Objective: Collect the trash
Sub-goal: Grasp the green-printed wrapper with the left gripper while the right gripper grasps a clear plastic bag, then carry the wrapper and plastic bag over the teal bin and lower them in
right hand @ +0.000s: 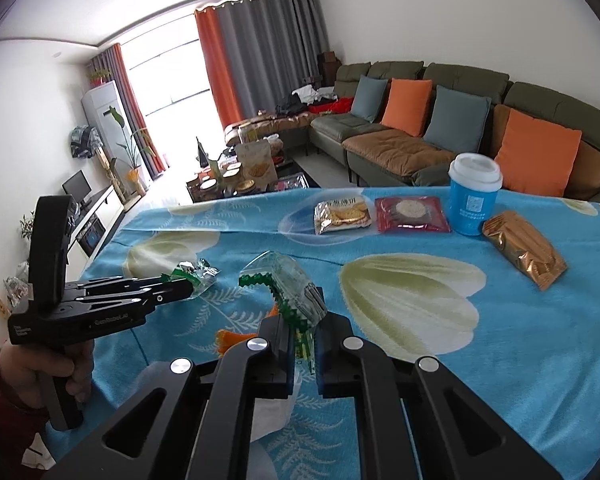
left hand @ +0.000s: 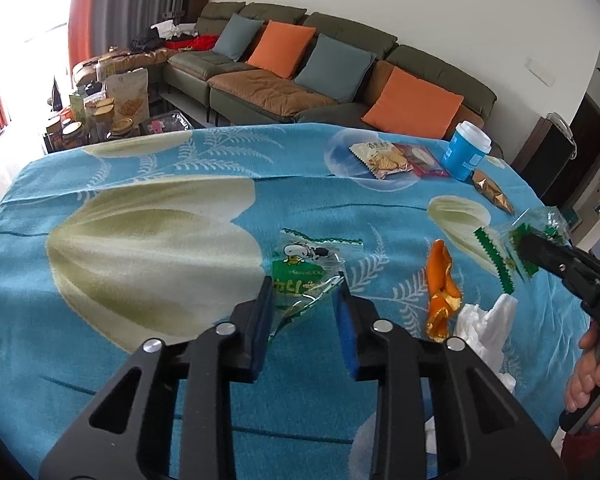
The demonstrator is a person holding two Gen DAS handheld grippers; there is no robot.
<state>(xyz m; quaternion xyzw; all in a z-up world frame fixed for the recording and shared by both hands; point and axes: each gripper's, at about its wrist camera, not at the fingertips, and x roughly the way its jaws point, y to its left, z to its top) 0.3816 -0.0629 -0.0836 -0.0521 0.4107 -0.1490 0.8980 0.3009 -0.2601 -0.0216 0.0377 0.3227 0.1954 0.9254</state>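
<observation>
A clear wrapper with a cartoon dog and green print [left hand: 304, 258] lies on the blue flowered tablecloth [left hand: 160, 220]. Its near end is crumpled between the blue pads of my left gripper [left hand: 303, 286]. From the right wrist view the left gripper [right hand: 188, 290] looks pinched on that wrapper [right hand: 200, 276]. My right gripper [right hand: 303, 328] is shut on a clear wrapper with green zigzag edges [right hand: 292, 280] and holds it above the cloth. The left wrist view shows the right gripper [left hand: 524, 246] with that wrapper [left hand: 496, 248] at the right.
Orange peel [left hand: 440, 292] and crumpled white tissue [left hand: 488, 320] lie between the grippers. At the far side stand a blue cup with a white lid [right hand: 474, 200], a cracker packet [right hand: 342, 214], a red packet [right hand: 412, 214] and a gold packet [right hand: 524, 248]. A sofa stands beyond the table.
</observation>
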